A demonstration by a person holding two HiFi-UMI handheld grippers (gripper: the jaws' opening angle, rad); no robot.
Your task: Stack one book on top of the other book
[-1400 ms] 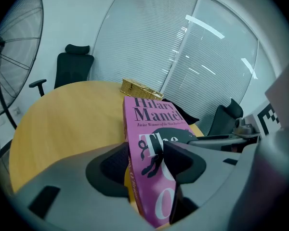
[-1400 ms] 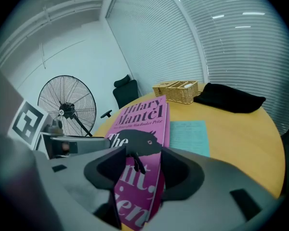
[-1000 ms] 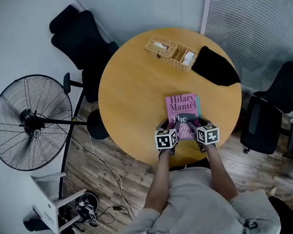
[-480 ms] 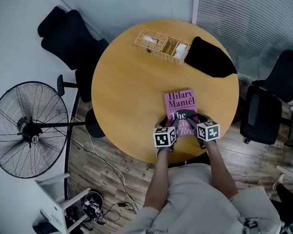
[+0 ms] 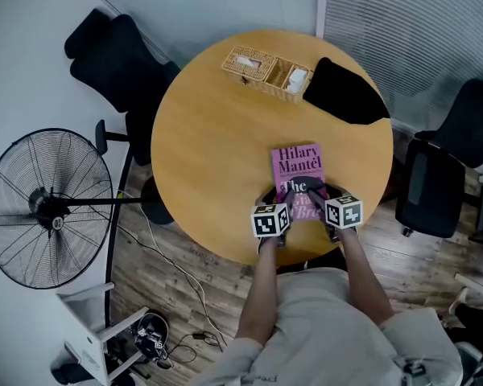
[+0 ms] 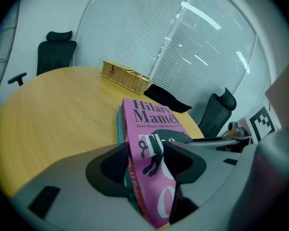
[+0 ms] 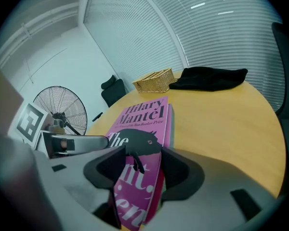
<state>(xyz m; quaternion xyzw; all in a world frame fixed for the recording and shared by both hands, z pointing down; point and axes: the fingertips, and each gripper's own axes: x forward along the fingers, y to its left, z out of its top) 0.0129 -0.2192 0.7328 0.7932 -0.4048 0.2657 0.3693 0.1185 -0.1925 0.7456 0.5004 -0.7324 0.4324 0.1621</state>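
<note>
A pink book (image 5: 298, 167) lies flat on a teal book on the round wooden table (image 5: 209, 135), near its front edge. The teal book (image 6: 120, 126) shows only as a thin edge beside the pink one. My left gripper (image 5: 283, 198) holds the pink book's near left corner, and my right gripper (image 5: 318, 198) holds its near right corner. In the left gripper view the jaws (image 6: 145, 160) sit against the pink book's (image 6: 151, 124) spine and cover. In the right gripper view the jaws (image 7: 143, 165) clamp the pink book (image 7: 142, 117) the same way.
A wicker basket (image 5: 266, 71) and a black cloth (image 5: 346, 95) sit at the table's far side. Office chairs stand at the far left (image 5: 117, 51) and at the right (image 5: 435, 191). A standing fan (image 5: 48, 207) is on the floor to the left.
The head camera has shifted a little. The teal strip that showed along the pink book's right side is now covered. Both grippers stay at the book's near corners.
</note>
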